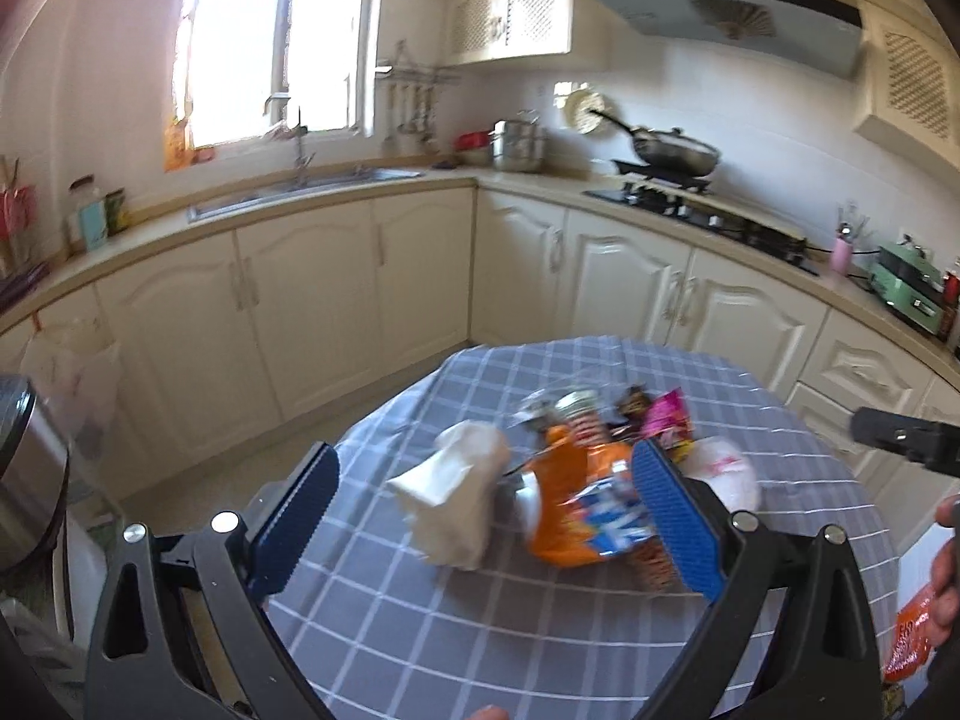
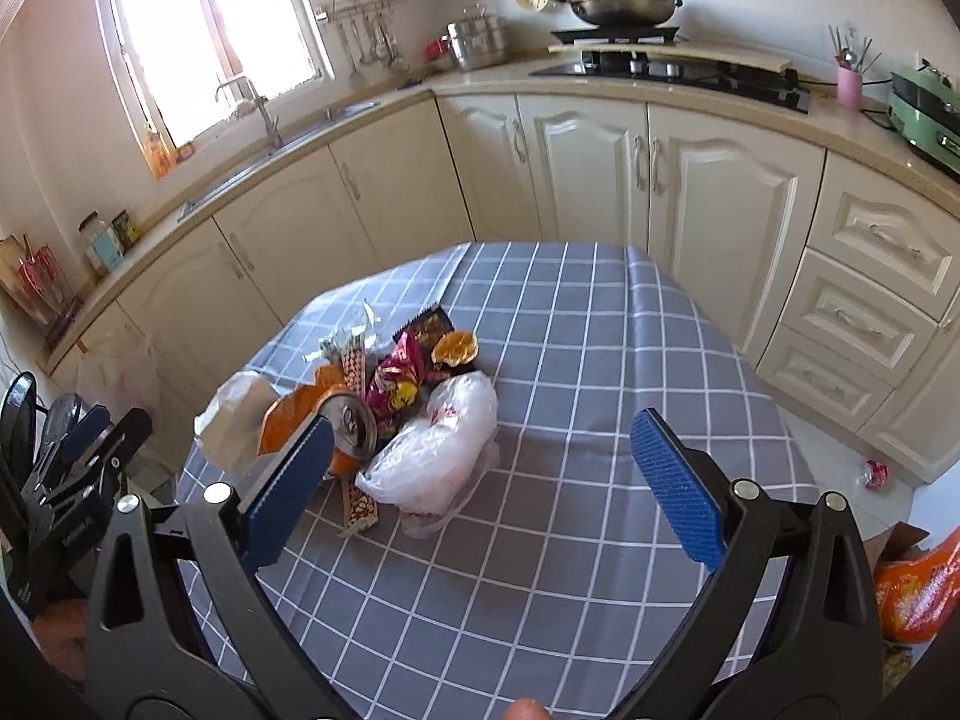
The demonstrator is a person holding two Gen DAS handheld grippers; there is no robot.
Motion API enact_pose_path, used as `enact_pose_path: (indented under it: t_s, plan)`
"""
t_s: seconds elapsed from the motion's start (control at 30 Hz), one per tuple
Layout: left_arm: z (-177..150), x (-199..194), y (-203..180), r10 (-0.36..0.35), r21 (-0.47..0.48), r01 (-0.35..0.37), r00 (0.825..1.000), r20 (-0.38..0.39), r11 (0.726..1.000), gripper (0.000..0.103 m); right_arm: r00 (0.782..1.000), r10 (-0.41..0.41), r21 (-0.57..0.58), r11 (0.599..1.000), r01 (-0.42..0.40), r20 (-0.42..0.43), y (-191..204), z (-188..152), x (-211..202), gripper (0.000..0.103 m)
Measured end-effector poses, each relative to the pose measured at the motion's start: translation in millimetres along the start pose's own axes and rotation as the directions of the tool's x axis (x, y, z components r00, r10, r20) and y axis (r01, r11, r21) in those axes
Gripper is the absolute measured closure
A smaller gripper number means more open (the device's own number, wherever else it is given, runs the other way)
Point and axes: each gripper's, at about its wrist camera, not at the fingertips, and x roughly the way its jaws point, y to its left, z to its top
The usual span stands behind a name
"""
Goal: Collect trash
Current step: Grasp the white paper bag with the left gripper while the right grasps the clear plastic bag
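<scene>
Hovering over the checked table (image 2: 600, 360), both spread wide and gripping nothing: left gripper (image 1: 486, 516), right gripper (image 2: 480, 480). Heaped together on the cloth: crumpled tissue (image 1: 456, 492), orange wrapper (image 1: 576, 504), can (image 2: 354, 420), clear plastic bag (image 2: 438, 438), pink wrapper (image 2: 396, 378).

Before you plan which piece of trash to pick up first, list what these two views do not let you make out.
- Orange packet, left wrist view: print unreadable, motion blur.
- Drink can, right wrist view: body hidden by the right gripper's finger.
- Metal bin, left wrist view: cut off by the frame edge.
- Wrappers under the plastic bag: hidden by the pile.
</scene>
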Motion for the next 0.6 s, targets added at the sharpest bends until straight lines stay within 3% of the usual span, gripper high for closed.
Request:
enact_pose_path:
  t_s: [0.47,0.6]
  plan:
    - [-33,92,28,0.066,0.035,-0.061,0.986,-0.154,0.998,0.007,0.99,-0.016,0.0,1.0,0.016,-0.141,7,-16,69,0.006]
    - [-35,112,30,0.01,0.012,-0.008,0.979,-0.205,1.0,0.007,0.983,0.02,0.027,1.0,-0.016,-0.18,9,-15,96,0.006]
